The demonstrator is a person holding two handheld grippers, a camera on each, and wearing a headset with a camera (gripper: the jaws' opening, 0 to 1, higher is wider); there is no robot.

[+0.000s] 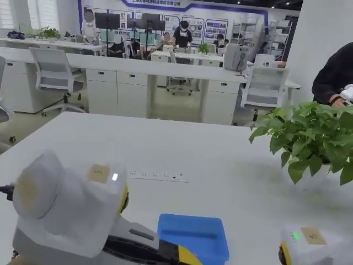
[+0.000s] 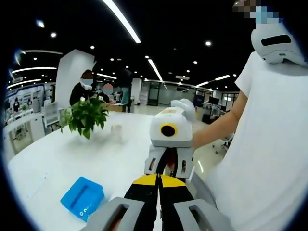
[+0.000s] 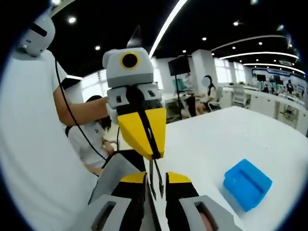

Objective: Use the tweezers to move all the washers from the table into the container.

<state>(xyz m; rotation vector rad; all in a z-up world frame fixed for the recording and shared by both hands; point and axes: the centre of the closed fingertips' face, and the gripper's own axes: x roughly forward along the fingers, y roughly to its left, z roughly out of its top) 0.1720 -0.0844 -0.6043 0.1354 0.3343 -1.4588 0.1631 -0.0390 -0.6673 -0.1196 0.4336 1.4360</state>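
In the head view, the blue container (image 1: 193, 236) sits on the white table (image 1: 220, 165), close in front of us. We judge that this keeps the carry for each washer short. The left gripper (image 1: 179, 255) reaches across at the bottom, its yellow jaws next to the container's near edge. The right gripper (image 1: 310, 244) is low on the right, well apart from the potted plant (image 1: 309, 138) further back.

In the left gripper view, our own yellow jaws (image 2: 159, 180) are pressed together with no gap. The right gripper (image 2: 168, 166) faces them head-on, its jaws spread apart. The container (image 2: 83, 197) lies off to one side on the table.

In the right gripper view, the left gripper (image 3: 153, 155) is clamped on the tweezers (image 3: 153, 173). Their thin dark prongs hang down into the gap between the right gripper's (image 3: 155, 180) parted jaws. Those jaws are only moderately open, and we cannot tell whether they touch the prongs. We read this nose-to-nose pose as passing or re-seating the tweezers before picking begins. We cannot tell whether the tips carry a washer.
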